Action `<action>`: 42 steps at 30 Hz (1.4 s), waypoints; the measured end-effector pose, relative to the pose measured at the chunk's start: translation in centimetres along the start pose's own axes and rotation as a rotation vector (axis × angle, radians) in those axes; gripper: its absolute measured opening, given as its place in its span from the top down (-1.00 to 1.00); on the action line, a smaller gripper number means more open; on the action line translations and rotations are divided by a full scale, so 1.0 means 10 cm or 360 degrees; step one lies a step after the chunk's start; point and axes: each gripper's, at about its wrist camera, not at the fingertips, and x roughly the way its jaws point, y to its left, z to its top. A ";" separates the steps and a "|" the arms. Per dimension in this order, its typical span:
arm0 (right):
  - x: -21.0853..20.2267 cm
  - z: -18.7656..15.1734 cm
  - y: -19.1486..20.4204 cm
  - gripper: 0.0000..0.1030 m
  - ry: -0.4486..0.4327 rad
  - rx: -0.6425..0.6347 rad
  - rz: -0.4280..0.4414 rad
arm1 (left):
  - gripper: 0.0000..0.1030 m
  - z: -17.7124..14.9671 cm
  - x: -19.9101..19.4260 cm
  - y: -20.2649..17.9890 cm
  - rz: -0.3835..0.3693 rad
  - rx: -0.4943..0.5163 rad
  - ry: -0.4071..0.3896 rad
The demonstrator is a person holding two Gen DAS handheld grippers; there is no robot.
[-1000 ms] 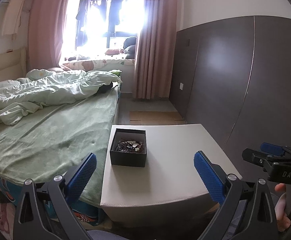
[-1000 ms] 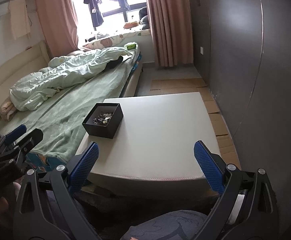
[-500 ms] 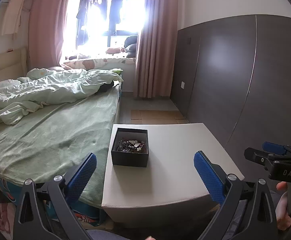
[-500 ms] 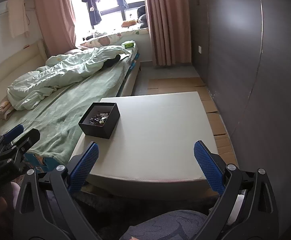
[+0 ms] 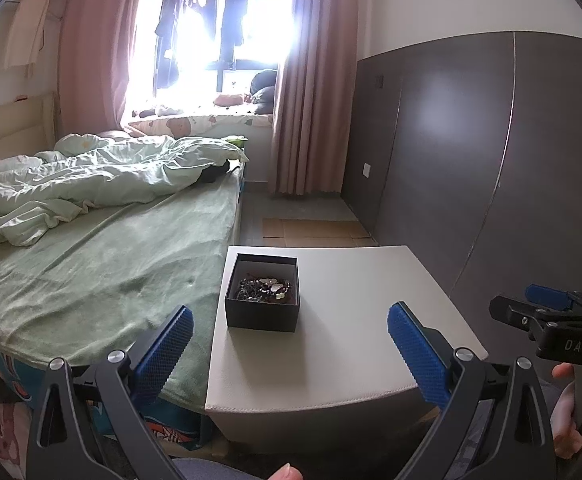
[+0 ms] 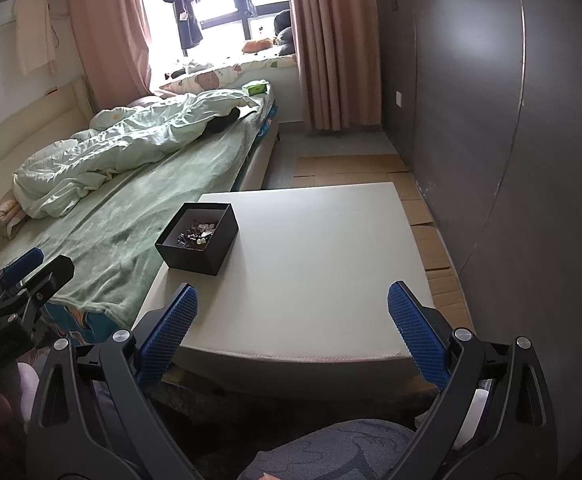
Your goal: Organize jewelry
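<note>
A black open box [image 5: 263, 312] [image 6: 197, 256] stands on the left part of a white low table [image 5: 351, 344] [image 6: 311, 272]. Inside it lies a tangle of dark beaded jewelry [image 5: 263, 289] [image 6: 197, 234] with a few pale pieces. My left gripper [image 5: 291, 344] is open, held short of the table's near edge with nothing between its blue pads. My right gripper [image 6: 293, 320] is open too, over the table's near edge and empty. Each gripper shows at the side of the other's view: the right one [image 5: 551, 316] and the left one [image 6: 23, 280].
A bed with green sheet [image 5: 91, 272] [image 6: 131, 220] and rumpled duvet [image 5: 91, 184] lies against the table's left side. A dark wardrobe wall [image 5: 471, 160] [image 6: 511, 120] runs on the right. Cardboard sheets [image 6: 423, 220] cover the floor between. A hand [image 5: 567, 420] holds the right gripper's handle.
Both views have drifted slightly: the box and table sit a little differently in frame, the right view tilted more downward at the table. Both grippers stay open and empty.
</note>
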 end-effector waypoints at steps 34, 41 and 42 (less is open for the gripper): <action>0.00 -0.02 0.01 -0.85 0.0001 -0.0009 -0.0040 | -0.83 -0.03 -0.06 0.07 -0.0026 -0.0017 -0.0013; -0.01 -0.03 0.04 -0.85 -0.0009 -0.0023 -0.0060 | -0.83 -0.01 -0.06 0.14 -0.0058 -0.0073 0.0001; -0.02 -0.03 0.03 -0.85 -0.0012 -0.0022 -0.0061 | -0.83 -0.01 -0.05 0.13 -0.0052 -0.0070 0.0004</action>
